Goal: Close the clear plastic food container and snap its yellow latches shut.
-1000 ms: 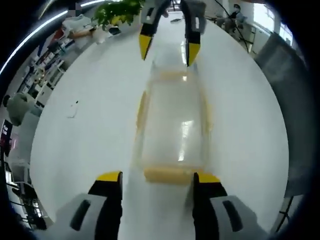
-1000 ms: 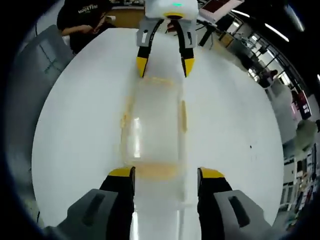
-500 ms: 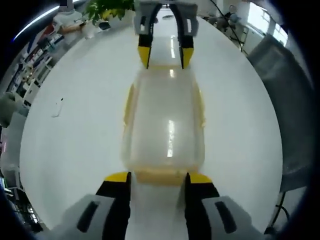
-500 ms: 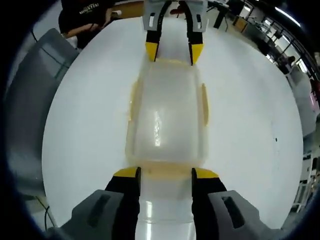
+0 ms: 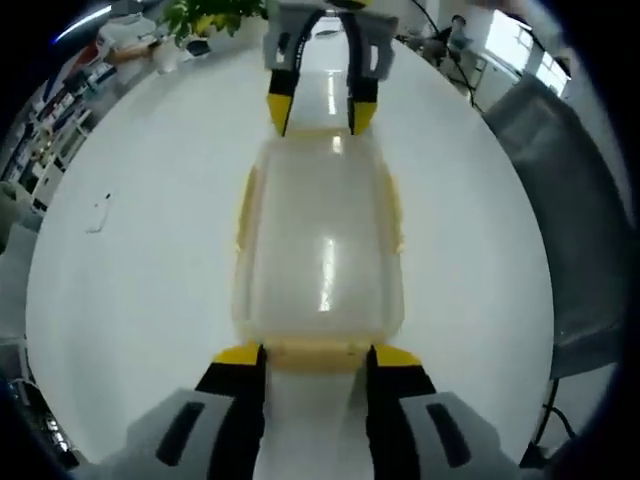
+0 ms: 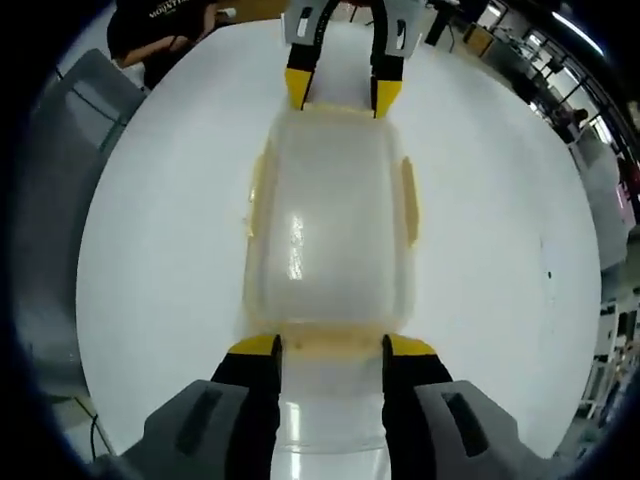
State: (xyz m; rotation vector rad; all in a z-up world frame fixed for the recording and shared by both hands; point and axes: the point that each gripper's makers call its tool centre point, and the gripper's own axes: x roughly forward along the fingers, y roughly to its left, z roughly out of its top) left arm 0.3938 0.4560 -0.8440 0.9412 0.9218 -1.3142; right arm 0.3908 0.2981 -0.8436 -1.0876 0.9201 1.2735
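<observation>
A glossy white table (image 5: 130,270) stands by a grey chair (image 5: 560,200) and leafy plant (image 5: 205,15).

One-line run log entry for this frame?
container lid on, white table | left gripper open at near-end latch | right gripper open, opposite end

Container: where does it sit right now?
The container lies on the white table, mid-frame in both gripper views, between the two grippers: the left gripper at one short end, the right gripper at the opposite end.

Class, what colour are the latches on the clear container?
Yellow latches on the container, clearest in the right gripper view.
</observation>
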